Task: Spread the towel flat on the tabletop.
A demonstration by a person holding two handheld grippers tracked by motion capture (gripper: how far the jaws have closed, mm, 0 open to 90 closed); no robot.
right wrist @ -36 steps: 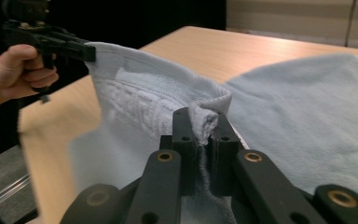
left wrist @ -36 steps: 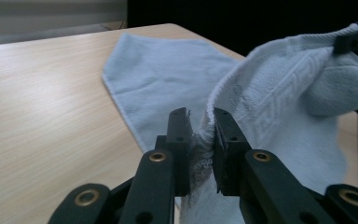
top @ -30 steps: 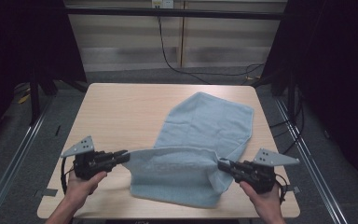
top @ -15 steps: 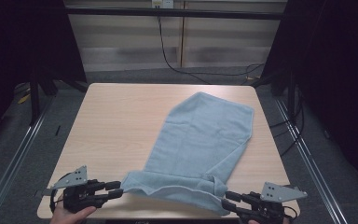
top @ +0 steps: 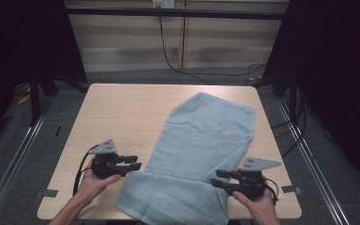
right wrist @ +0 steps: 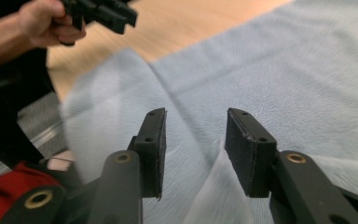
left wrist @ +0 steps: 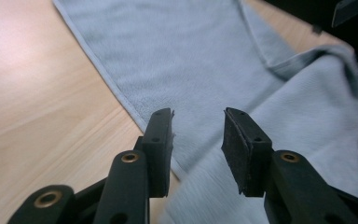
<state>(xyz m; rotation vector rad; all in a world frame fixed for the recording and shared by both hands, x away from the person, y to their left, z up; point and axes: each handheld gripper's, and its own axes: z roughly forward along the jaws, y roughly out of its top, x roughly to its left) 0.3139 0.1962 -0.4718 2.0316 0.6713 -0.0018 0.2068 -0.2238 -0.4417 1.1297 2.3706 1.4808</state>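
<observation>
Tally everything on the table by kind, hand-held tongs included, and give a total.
Light blue terry towel: 1
Black two-jaw tongs, left and right: 2
Total: 3

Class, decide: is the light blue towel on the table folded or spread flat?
Mostly spread: the light blue terry towel lies as one long layer; only its near right edge is creased.

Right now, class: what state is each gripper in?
Left gripper: open, fingers just opened, nothing clamped, above the blue towel edge.
Right gripper: open, fingers just opened, towel released beneath.
</observation>
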